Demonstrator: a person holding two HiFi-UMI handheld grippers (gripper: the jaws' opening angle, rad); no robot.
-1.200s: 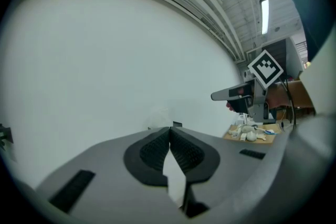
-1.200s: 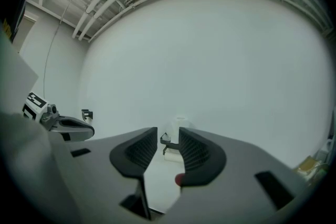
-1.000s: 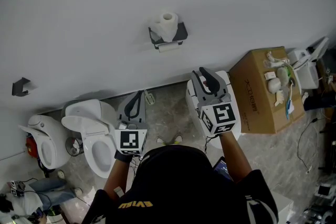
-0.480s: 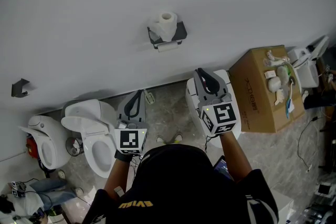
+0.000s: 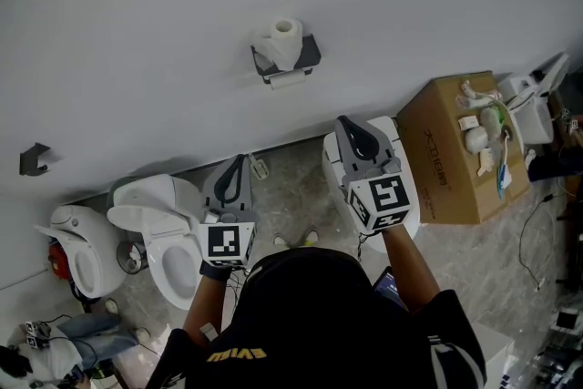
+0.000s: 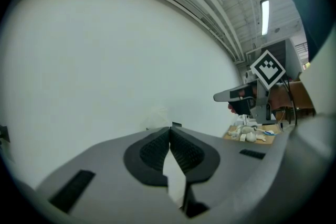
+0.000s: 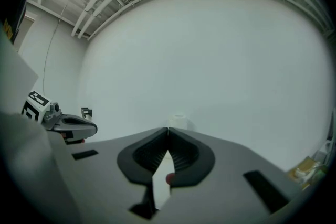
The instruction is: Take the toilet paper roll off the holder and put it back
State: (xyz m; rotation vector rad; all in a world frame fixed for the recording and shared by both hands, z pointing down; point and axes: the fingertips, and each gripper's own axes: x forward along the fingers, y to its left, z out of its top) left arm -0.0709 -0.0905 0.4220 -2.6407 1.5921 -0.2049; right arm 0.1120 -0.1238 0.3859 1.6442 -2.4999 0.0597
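The white toilet paper roll (image 5: pixel 284 41) stands upright on a dark holder (image 5: pixel 301 61) fixed to the pale wall, with a loose sheet hanging at its left. Both grippers are held level, short of the wall and below the roll in the head view. My left gripper (image 5: pixel 240 161) is shut and empty, its pads meeting (image 6: pixel 169 128). My right gripper (image 5: pixel 347 121) has just been closing and is now shut with nothing between its jaws (image 7: pixel 167 129). Just beyond its tips, the right gripper view shows the roll (image 7: pixel 178 120).
A white toilet (image 5: pixel 168 232) and another white fixture (image 5: pixel 77 241) stand at the lower left. A white unit (image 5: pixel 405 150) sits under the right gripper, next to a cardboard box (image 5: pixel 455 150) with small items on top. A black hook (image 5: pixel 35 158) is on the wall at left.
The right gripper's jaws have come together; a second ago a narrow gap showed between them. Both hands have stayed where they were.
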